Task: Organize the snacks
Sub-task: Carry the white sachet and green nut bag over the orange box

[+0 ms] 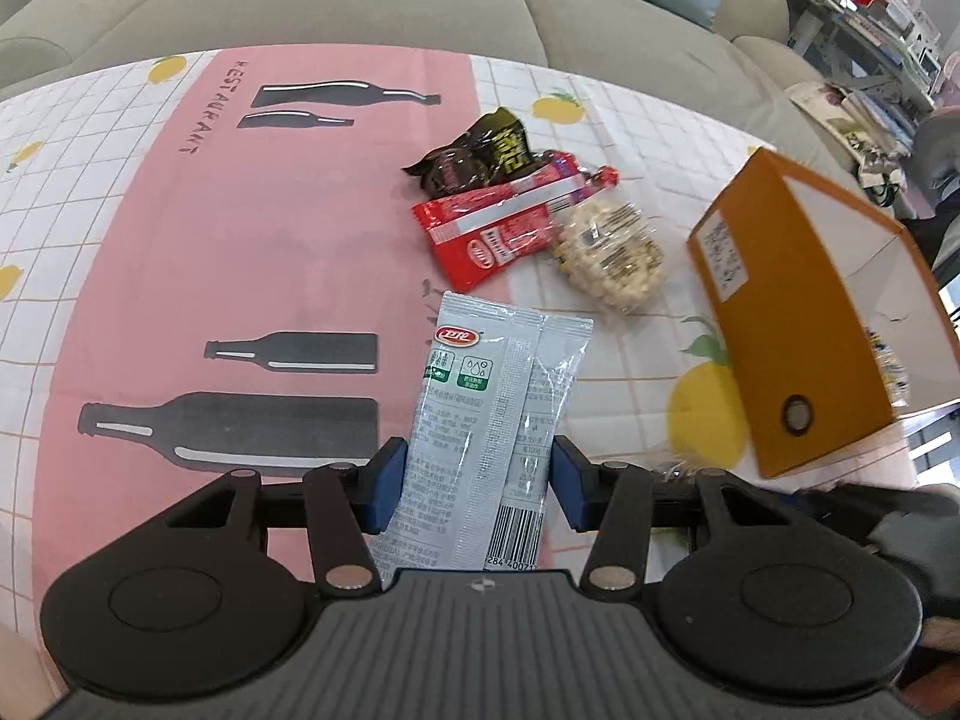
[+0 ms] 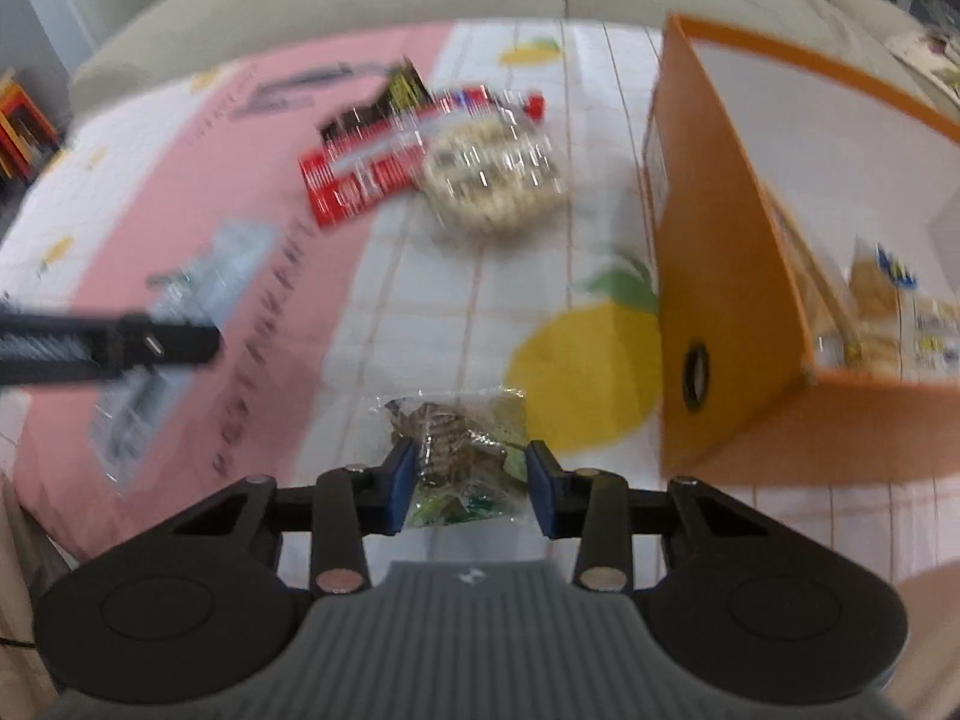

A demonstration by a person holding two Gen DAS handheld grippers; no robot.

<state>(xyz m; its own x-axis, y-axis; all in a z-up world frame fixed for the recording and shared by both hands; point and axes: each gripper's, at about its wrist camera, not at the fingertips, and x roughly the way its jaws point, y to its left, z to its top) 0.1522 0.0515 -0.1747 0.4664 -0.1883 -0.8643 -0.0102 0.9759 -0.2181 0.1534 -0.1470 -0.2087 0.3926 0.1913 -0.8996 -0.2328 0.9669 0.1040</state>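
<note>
My left gripper point(image 1: 477, 480) is shut on a grey-white snack packet point(image 1: 492, 414) with a green and red logo, its pads pressing both long edges. My right gripper point(image 2: 470, 489) is shut on a small clear bag of brown snacks point(image 2: 459, 450); that view is blurred by motion. An orange box point(image 1: 798, 324) stands open at the right, also in the right wrist view point(image 2: 738, 312), with pale snack packs point(image 2: 894, 324) inside. A red packet point(image 1: 498, 222), a dark brown packet point(image 1: 474, 156) and a clear bag of pale round snacks point(image 1: 612, 252) lie in a pile mid-table.
The table wears a pink and white cloth point(image 1: 210, 276) printed with bottles and lemons. A grey sofa point(image 1: 360, 6) runs along the far edge. The left gripper's arm point(image 2: 108, 348) shows at the left of the right wrist view. Cluttered shelves point(image 1: 870, 42) stand far right.
</note>
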